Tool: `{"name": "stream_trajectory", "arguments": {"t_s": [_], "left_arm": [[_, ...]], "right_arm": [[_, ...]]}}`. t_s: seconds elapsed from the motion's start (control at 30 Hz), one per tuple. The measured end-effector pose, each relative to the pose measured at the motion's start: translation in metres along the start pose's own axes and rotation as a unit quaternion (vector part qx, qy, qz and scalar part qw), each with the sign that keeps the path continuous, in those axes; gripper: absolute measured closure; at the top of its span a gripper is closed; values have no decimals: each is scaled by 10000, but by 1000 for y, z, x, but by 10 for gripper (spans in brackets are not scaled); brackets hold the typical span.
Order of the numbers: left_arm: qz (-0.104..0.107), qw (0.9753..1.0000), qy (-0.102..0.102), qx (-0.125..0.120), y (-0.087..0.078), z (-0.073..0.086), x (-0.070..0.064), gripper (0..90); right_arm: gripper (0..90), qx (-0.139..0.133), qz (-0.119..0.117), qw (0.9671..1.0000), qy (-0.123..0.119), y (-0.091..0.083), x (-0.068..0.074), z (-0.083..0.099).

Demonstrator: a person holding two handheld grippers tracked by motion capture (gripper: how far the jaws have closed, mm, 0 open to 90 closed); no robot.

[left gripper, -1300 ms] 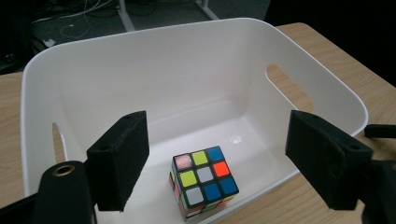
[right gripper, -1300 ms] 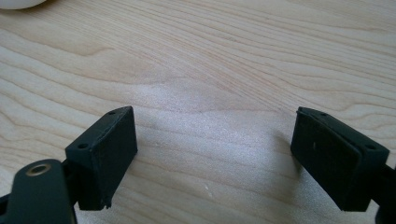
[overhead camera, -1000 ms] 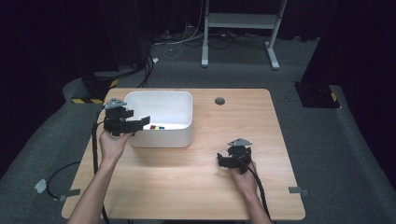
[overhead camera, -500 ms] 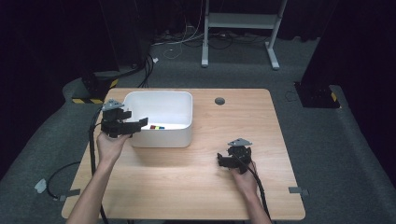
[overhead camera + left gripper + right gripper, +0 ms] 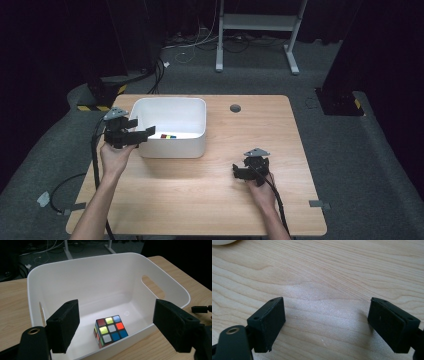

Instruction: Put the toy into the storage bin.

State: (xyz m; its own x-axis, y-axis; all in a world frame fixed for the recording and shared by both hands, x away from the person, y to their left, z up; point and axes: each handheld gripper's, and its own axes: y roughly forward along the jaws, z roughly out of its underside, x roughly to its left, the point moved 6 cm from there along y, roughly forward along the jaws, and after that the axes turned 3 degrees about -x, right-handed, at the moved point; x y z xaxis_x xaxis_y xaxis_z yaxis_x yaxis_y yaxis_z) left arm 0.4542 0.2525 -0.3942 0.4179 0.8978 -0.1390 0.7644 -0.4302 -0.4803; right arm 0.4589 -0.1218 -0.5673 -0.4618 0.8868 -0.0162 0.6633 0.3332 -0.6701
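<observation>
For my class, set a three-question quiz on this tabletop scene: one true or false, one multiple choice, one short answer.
1. True or false: the left gripper holds the puzzle cube.
2. Where does the cube lie? A) on the bare table B) inside the white bin C) between the right gripper's jaws
3. What lies under the right gripper?

Key: 1. False: its jaws stand open at the bin's rim, apart from the cube. 2. B. 3. Bare wooden tabletop; its jaws are open and empty.
</observation>
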Motion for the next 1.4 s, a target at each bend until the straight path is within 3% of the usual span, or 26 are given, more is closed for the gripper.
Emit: {"name": "stream_trajectory", "arguments": {"t_s": [1.4], "left_arm": [[-9,9998,-131,-167,-22,8,10,216]], "right_arm": [[144,-2,-3,10000,-3,0,0,0]]}}
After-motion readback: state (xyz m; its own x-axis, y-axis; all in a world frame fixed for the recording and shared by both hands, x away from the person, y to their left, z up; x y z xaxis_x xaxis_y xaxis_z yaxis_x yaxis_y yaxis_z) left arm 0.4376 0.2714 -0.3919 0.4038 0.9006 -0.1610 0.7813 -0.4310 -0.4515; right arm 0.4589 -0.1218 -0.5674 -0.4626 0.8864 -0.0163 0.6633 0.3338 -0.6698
